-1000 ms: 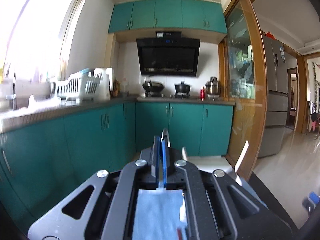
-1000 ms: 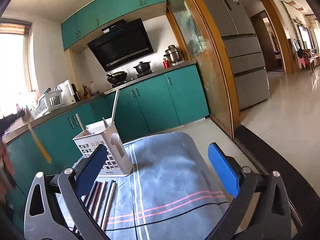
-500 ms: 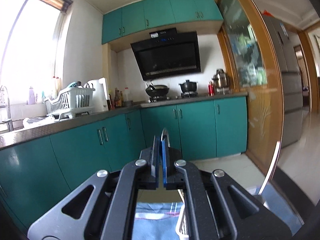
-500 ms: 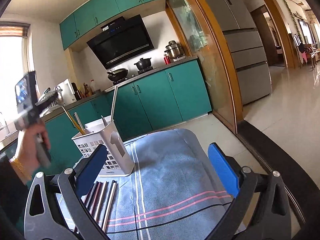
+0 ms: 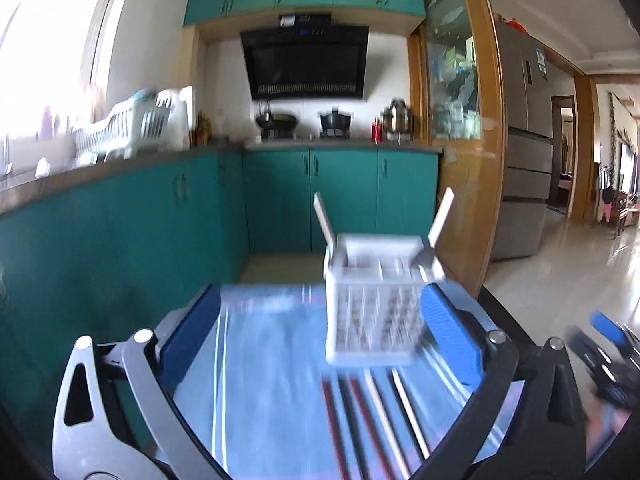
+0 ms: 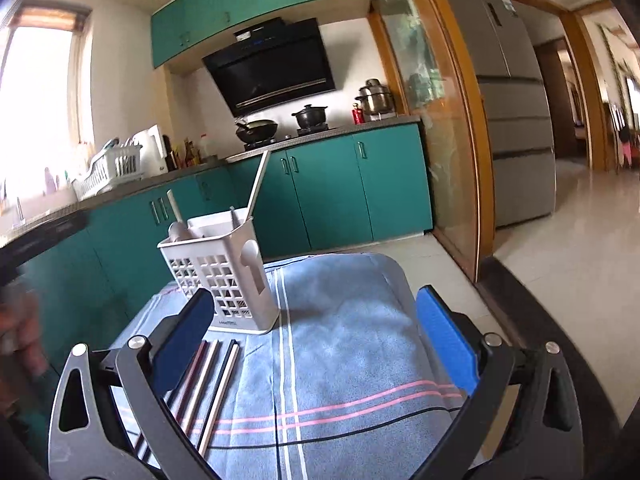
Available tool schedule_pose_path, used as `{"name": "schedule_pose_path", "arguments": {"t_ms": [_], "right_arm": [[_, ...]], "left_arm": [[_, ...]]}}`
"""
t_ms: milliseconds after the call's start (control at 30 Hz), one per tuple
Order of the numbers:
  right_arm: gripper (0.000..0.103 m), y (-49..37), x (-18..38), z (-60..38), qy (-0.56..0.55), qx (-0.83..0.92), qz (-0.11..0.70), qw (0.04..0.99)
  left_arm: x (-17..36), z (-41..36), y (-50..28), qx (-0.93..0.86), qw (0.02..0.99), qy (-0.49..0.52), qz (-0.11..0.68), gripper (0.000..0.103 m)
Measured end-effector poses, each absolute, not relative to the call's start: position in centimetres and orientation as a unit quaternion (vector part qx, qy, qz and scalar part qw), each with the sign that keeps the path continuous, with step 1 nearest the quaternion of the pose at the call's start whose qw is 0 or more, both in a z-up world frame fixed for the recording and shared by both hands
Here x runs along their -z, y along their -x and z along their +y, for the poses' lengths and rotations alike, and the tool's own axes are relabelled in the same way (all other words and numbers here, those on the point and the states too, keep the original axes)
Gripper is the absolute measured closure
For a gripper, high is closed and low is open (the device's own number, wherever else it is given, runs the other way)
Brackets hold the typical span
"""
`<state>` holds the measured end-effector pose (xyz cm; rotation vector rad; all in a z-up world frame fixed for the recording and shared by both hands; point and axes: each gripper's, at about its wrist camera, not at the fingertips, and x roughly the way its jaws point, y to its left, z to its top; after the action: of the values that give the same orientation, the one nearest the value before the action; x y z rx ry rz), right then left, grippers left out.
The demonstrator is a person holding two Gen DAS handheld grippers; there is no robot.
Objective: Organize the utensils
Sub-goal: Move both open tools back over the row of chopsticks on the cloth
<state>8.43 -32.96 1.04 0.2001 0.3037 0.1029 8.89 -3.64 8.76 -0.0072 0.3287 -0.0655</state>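
Status: task part done.

Holder: a white perforated plastic utensil caddy (image 6: 224, 276) stands upright on a blue towel with pink, white and dark stripes (image 6: 348, 352), which covers the counter. Several pieces already stand inside it. A long pale handle (image 6: 258, 184) leans out to the upper right, a shorter pale handle (image 6: 175, 208) rises at the left, and a rounded spoon bowl (image 6: 178, 230) shows above the rim. Blur in the left wrist view prevents an exact count.

Outstanding: a row of long straight sticks, silver and dark red, apparently chopsticks (image 6: 216, 380), lies flat on the towel just in front of the caddy. They run side by side and none is in the caddy. The left wrist view shows the same row (image 5: 372, 412) below the caddy base. In my judgement these are the remaining work; no other loose utensils are visible on the towel.

Left gripper (image 5: 320, 332): its jaws have just been opening and now stand wide apart. Nothing is clamped between them. The caddy appears in the gap towards the right-hand pad, but beyond it, not gripped.

Right gripper (image 6: 316, 328): jaws wide apart and empty, hanging over the towel, with the chopsticks near its left-hand pad.

Assessment: neither gripper holds anything now. The chopsticks must yet be picked up and stood in the caddy.
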Motion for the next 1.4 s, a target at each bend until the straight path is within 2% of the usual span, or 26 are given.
{"name": "schedule_pose_path", "arguments": {"t_ms": [200, 300, 433, 1167, 1267, 1333, 1400], "right_arm": [[0.004, -6.8, -1.0, -30.6, -0.075, -0.066, 0.174, 0.98], [0.004, -5.4, -0.3, -29.1, -0.065, -0.069, 0.186, 0.978], [0.004, -3.7, 1.0, -27.3, -0.048, -0.069, 0.202, 0.976], [0.004, -4.0, 1.2, -27.0, -0.047, -0.077, 0.206, 0.974], [0.004, -4.1, 1.1, -27.0, -0.048, -0.081, 0.207, 0.974], [0.004, -4.3, 1.1, -27.0, -0.049, -0.085, 0.209, 0.973], [0.004, -4.5, 1.2, -26.9, -0.048, -0.087, 0.211, 0.972]], "left_arm": [[-3.4, -1.5, -4.4, 0.051, 0.964, 0.072, 0.251, 0.004], [-1.4, -1.7, -3.9, 0.064, 0.958, 0.065, 0.273, 0.004], [-0.6, -2.1, -3.9, 0.051, 0.962, 0.029, 0.267, 0.004], [0.0, -2.5, -5.3, 0.066, 0.954, 0.03, 0.289, 0.005], [0.1, -2.0, -7.7, 0.063, 0.948, 0.038, 0.309, 0.017], [0.1, -2.0, -10.0, 0.065, 0.941, 0.04, 0.331, 0.032], [-0.1, -1.9, -12.6, 0.066, 0.932, 0.047, 0.353, 0.035]]}}
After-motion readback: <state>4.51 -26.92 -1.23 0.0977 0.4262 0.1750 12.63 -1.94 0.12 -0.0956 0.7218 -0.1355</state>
